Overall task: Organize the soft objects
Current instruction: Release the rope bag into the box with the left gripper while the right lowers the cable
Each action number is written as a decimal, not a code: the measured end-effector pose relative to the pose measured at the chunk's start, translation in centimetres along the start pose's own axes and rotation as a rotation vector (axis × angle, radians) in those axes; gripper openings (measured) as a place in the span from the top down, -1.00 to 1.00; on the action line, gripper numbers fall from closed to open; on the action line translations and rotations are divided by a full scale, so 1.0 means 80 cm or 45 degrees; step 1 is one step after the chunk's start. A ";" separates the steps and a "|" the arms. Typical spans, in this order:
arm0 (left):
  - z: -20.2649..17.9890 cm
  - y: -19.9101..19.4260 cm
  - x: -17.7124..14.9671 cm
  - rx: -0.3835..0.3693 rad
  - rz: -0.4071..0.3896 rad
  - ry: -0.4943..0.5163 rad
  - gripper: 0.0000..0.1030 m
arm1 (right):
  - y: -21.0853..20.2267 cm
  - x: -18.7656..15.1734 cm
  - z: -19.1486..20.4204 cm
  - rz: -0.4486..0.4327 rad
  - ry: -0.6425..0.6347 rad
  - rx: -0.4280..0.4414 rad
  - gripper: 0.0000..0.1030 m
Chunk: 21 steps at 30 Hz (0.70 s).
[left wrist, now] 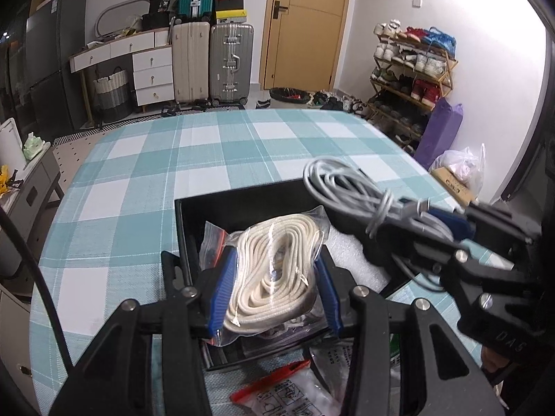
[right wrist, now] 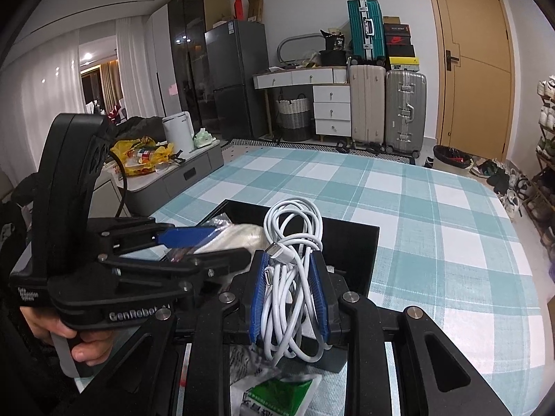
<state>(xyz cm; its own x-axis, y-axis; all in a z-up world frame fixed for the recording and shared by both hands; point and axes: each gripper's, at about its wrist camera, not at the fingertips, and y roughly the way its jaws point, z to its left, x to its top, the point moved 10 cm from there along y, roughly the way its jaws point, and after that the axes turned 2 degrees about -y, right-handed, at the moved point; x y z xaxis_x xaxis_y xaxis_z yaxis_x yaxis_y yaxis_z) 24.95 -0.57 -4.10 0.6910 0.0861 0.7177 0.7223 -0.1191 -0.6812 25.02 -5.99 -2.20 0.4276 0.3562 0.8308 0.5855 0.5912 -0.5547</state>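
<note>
Two blue pads of the left gripper (left wrist: 277,287) are squeezing a clear bag of cream rope (left wrist: 277,267), one pad on each side of it. That bag is sitting over the black box (left wrist: 194,218), which is resting on the table with the blue and white checked cloth (left wrist: 145,173). A smaller clear bag with a red strip (left wrist: 213,239) is lying in the box, just beside the rope bag on the left. White foam (left wrist: 350,256) is showing in the box on the right. The right gripper (right wrist: 289,294) is pinching a bundle of white cable (right wrist: 295,270) between its blue pads, and the bundle is hanging just above the near side of the box. A cable plug (right wrist: 277,250) is poking out of the bundle near the top. A green and white packet (right wrist: 277,393) is lying on the table near the camera. Far back, suitcases (right wrist: 386,111) are standing by a yellow door (right wrist: 475,69).
</note>
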 end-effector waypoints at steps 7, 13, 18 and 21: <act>-0.001 0.011 -0.006 0.001 0.012 0.044 0.14 | 0.004 0.001 -0.010 -0.012 0.022 -0.009 0.53; -0.001 0.010 -0.006 -0.005 0.014 0.033 0.09 | 0.010 0.002 -0.012 0.002 0.001 -0.031 0.49; -0.004 0.005 -0.008 -0.018 0.024 0.047 -0.04 | -0.002 0.002 -0.017 -0.020 0.007 -0.032 0.27; -0.006 -0.003 -0.010 -0.029 0.006 0.047 -0.31 | -0.016 -0.001 -0.026 -0.030 0.025 -0.053 0.06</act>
<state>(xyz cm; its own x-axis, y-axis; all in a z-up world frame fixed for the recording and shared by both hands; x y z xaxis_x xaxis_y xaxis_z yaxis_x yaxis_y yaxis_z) 24.25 -1.06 -4.42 0.6925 0.0492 0.7197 0.7181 -0.1421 -0.6813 25.64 -8.31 -1.65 0.4266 0.3278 0.8430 0.6235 0.5686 -0.5366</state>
